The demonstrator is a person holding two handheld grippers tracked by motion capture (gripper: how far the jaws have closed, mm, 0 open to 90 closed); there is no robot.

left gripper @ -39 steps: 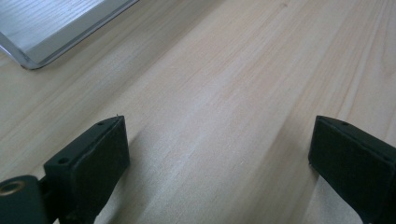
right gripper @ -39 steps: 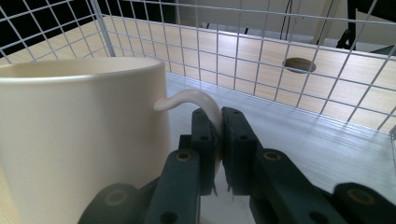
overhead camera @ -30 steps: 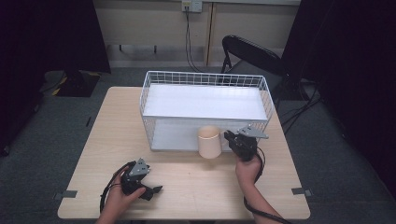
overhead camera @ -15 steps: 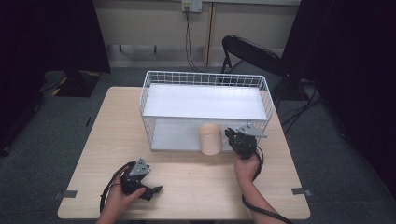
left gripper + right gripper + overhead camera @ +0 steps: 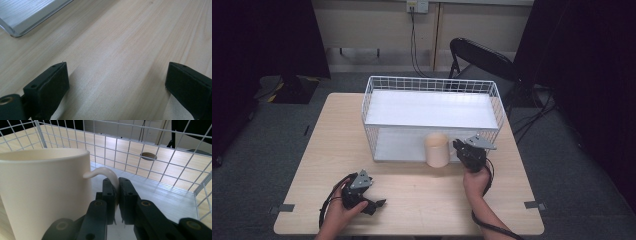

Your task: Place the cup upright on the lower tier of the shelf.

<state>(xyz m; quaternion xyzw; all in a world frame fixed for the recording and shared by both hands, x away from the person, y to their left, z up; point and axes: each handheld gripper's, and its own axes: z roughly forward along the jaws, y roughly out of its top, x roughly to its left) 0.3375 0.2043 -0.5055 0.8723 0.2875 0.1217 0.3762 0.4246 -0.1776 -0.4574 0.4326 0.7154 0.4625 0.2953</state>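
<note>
A cream mug stands upright at the front edge of the white wire rack's lower shelf. My right gripper is shut on the mug's handle, its jaws pinching the thin loop. My left gripper rests low over the bare wooden table near the front left, jaws wide open with nothing between them.
The wire rack has a white top shelf and a metal lower shelf, whose corner shows in the left gripper view. A black chair stands behind the table. A round cable hole is in the tabletop beyond the rack.
The right gripper has carried the mug slightly forward toward the rack's lower shelf. The left gripper has stayed still.
</note>
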